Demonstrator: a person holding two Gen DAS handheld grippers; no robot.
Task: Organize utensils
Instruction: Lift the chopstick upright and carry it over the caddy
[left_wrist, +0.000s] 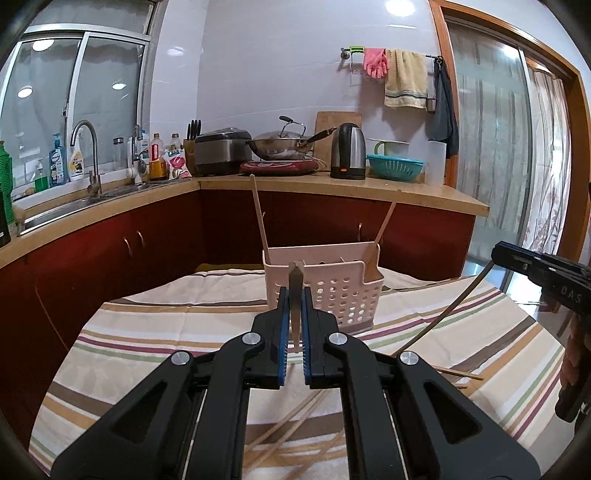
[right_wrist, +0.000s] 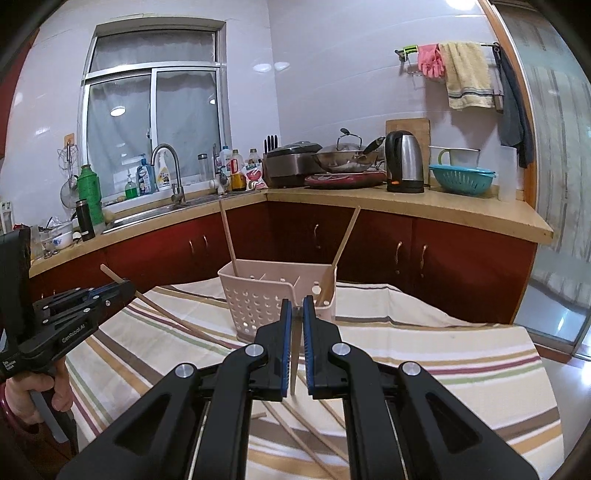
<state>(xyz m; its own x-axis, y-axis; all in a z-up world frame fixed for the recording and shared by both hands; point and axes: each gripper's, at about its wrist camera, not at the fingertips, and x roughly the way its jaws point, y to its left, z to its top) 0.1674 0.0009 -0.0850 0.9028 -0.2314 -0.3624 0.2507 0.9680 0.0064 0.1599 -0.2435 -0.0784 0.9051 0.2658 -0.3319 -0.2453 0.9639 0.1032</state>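
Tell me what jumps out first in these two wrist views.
Each black two-finger gripper, left and right, is shut on a thin wooden chopstick over the striped tablecloth. Just beyond stands a pale pink perforated plastic utensil basket with two chopsticks leaning out, one at each end. More loose wooden chopsticks lie on the cloth nearer the cameras.

Basket (right_wrist: 280, 291) mouth open between two leaning chopsticks (right_wrist: 228, 236).

Matt perforated plastic basket (left_wrist: 332, 291); bare wooden chopsticks (left_wrist: 259, 212); striped woven cloth (left_wrist: 147, 332) covers the desk; glossy steel kettle (left_wrist: 349, 151).
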